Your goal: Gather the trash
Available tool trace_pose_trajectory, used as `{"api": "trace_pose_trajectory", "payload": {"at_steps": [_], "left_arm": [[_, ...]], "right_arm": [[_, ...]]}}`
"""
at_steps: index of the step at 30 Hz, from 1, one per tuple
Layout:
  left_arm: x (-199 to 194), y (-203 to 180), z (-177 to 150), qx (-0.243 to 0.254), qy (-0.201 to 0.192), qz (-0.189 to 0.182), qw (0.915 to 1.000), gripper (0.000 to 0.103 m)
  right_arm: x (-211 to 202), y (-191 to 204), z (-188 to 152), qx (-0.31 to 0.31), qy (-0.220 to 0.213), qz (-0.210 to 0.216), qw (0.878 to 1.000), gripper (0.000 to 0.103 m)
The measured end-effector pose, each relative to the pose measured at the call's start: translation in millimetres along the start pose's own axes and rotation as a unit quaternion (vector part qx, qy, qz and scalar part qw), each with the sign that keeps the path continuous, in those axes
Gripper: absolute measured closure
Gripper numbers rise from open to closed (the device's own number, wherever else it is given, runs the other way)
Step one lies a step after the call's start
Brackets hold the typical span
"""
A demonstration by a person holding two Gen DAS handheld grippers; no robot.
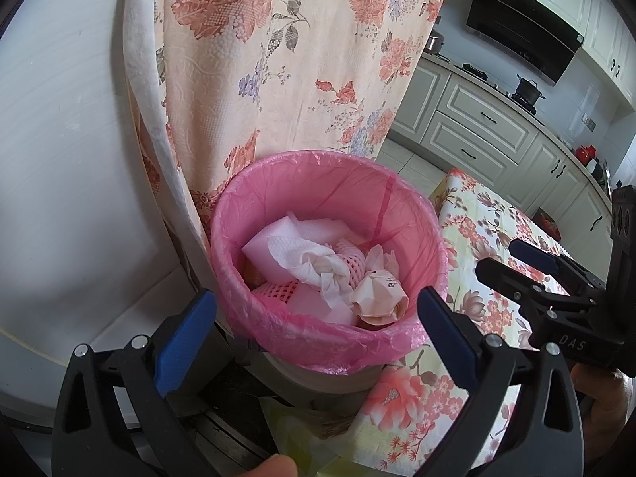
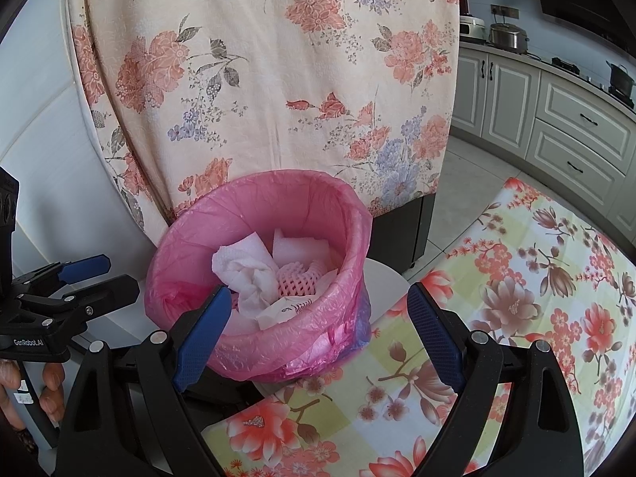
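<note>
A round bin with a pink liner (image 1: pixel 318 187) (image 2: pixel 262 202) stands right ahead in both views. It holds a crumpled white tissue (image 1: pixel 310 262) (image 2: pixel 246 270), a pink foam net (image 1: pixel 351 268) (image 2: pixel 296 278) and a crumpled printed wrapper (image 1: pixel 377 294) (image 2: pixel 284 312). My left gripper (image 1: pixel 318 342) (image 2: pixel 119 272) is open and empty, its blue pads spread on either side of the near rim. To the bin's right, my right gripper (image 2: pixel 318 332) (image 1: pixel 497 258) also stands open at the near rim with nothing in it.
A floral cloth (image 1: pixel 278 59) (image 2: pixel 258 79) hangs close behind the bin. A table with a floral cover (image 1: pixel 477 218) (image 2: pixel 536 298) lies to the right. The bin rests on a white round surface (image 2: pixel 385 278). Kitchen cabinets (image 1: pixel 477 127) line the far right; a white wall (image 1: pixel 59 159) stands left.
</note>
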State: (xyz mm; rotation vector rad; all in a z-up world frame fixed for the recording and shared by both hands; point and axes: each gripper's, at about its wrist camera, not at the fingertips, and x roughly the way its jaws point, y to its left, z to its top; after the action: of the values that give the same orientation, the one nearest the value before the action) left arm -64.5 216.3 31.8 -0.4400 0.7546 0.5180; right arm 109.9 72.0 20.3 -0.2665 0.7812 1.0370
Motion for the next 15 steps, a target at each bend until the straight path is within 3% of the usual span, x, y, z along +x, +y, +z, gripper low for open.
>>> {"api": "trace_pose_trajectory", "payload": {"at_steps": [15], "left_arm": [[-1.0, 1.1, 2.5, 0.0, -0.002, 0.002, 1.0, 0.005]], "right_arm": [[0.2, -0.2, -0.7, 0.0, 0.002, 0.0, 1.0, 0.018]]}}
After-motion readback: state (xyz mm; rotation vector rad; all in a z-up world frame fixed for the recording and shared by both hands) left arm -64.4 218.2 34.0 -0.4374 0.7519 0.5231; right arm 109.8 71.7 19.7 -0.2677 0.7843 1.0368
